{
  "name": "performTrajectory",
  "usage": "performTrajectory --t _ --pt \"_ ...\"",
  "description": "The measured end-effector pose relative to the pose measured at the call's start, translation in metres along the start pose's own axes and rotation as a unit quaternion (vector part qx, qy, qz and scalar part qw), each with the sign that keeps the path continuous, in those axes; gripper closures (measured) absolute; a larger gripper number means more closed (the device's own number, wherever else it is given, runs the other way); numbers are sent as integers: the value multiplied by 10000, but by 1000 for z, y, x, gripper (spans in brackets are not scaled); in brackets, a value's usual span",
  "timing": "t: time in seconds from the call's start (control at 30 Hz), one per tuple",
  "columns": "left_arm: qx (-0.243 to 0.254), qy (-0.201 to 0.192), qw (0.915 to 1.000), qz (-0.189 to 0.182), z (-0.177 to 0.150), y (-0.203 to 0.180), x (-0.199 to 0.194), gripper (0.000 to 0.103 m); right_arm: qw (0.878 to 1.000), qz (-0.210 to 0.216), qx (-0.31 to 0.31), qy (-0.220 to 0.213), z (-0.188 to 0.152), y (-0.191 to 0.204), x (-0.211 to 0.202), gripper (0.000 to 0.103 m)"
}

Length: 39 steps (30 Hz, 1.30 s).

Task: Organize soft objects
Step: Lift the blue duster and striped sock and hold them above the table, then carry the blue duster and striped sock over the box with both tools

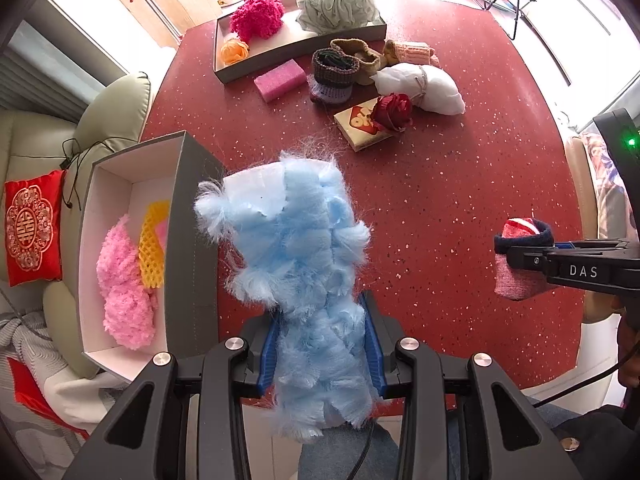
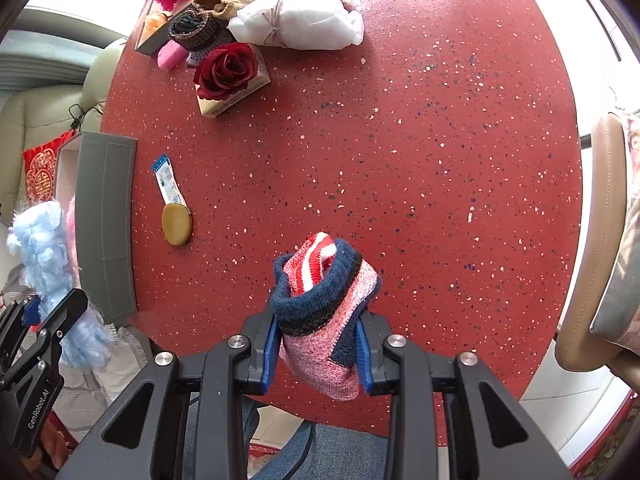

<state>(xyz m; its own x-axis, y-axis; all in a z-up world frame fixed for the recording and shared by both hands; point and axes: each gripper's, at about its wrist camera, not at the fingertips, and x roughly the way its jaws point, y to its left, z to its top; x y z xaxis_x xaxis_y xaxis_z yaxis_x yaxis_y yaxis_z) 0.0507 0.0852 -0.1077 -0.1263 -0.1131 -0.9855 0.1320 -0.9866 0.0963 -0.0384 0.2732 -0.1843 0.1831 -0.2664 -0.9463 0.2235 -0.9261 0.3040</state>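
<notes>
The left gripper [image 1: 322, 344] is clamping a fluffy blue duster [image 1: 296, 248] between its blue pads [image 1: 372, 344], above the table edge beside the grey box [image 1: 192, 240]. The right gripper [image 2: 318, 354] is gripping a rolled knitted sock [image 2: 324, 312], which is hanging over the red table [image 2: 400, 140].

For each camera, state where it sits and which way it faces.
Left wrist: on the left gripper, facing across the speckled red table; it clamps a fluffy light-blue duster; jeans below.
Right wrist: on the right gripper, facing likewise; it clamps a pink-and-navy knitted sock.
Shared: each shows the other gripper, the red fabric rose and the open grey box.
</notes>
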Motion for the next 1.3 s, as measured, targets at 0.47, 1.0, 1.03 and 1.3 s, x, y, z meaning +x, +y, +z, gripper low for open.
performTrajectory --t 0.47,1.0,1.03,1.3 --pt "289 -110 9981 -524 7 24 17 65 9987 -472 171 53 -18 15 14 68" --pt "502 -621 9902 -1146 18 82 8 65 9841 -890 1409 -611 -51 44 -2 68" --pt "327 -673 9907 -1140 17 94 7 65 9843 -941 1351 -632 -47 52 -4 68" --pt "-1220 -987 9854 -663 -7 190 0 65 9897 -970 387 -975 -1 137 -24 68"
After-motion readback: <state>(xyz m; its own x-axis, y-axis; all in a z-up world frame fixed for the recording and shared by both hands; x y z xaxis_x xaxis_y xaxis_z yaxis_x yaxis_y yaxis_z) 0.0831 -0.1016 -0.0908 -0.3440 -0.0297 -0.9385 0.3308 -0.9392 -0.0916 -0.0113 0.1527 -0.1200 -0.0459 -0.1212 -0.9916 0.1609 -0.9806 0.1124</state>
